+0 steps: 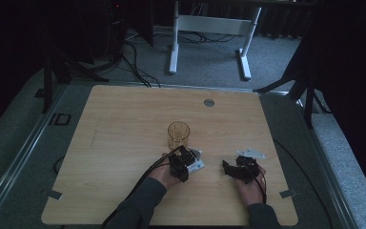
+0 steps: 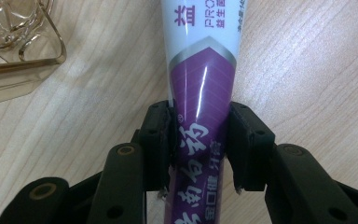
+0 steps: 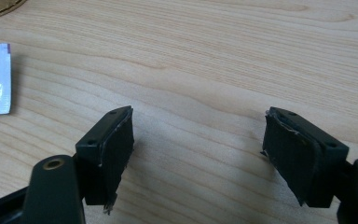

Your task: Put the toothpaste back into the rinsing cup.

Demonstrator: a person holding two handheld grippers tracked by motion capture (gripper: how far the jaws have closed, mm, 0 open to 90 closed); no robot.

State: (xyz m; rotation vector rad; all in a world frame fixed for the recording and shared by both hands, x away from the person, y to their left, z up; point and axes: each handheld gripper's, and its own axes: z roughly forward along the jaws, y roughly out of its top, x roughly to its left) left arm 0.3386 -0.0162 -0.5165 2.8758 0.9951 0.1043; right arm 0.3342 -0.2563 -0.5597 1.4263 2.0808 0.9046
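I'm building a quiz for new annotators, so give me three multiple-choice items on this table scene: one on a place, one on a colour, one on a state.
1. Where does the amber glass stand?
A. Just beyond the left gripper
B. At the table's far right corner
C. On the floor

2. What colours is the tube in the left gripper?
A. Green and yellow
B. White and purple
C. All black

3. How do the right gripper's jaws stand?
A. Shut on the tube
B. Shut on the glass
C. Open, nothing between them

Answers:
1 A, the high view shows the glass on the table right ahead of the left gripper.
2 B, the left gripper view shows a white upper part and purple lower part.
3 C, the right gripper view shows bare wood between the spread jaws.
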